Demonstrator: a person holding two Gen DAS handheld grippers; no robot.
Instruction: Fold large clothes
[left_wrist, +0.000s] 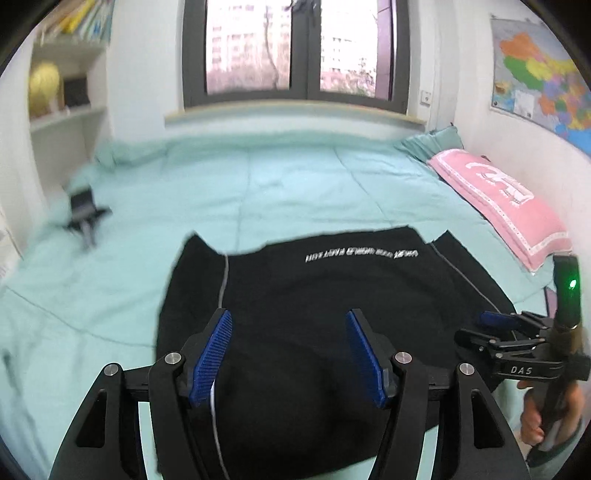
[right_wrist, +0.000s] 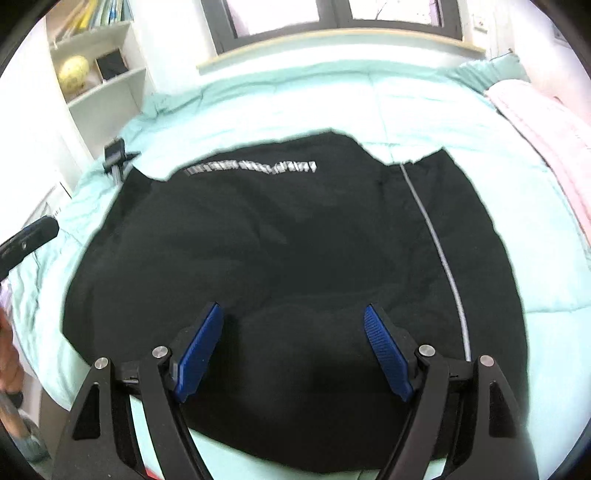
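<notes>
A large black garment (left_wrist: 314, 295) (right_wrist: 277, 240) lies spread flat on the mint-green bed cover (left_wrist: 258, 184). A line of white lettering (left_wrist: 362, 254) (right_wrist: 251, 166) runs near its far edge, and a thin grey stripe (right_wrist: 436, 240) runs down one side. My left gripper (left_wrist: 290, 317) hangs open above the garment's near left part, with nothing between its blue pads (left_wrist: 212, 354). My right gripper (right_wrist: 293, 308) is open too, over the near middle of the cloth. In the left wrist view the right gripper (left_wrist: 476, 326) reaches in over the garment's right edge, held by a hand (left_wrist: 535, 417).
A pink pillow (left_wrist: 498, 206) (right_wrist: 535, 122) lies along the right wall under a coloured map (left_wrist: 543, 74). A small black stand (left_wrist: 85, 210) (right_wrist: 116, 155) sits on the bed at the left. White shelves with a yellow ball (right_wrist: 74, 72) stand at far left, beside a window (left_wrist: 295, 48).
</notes>
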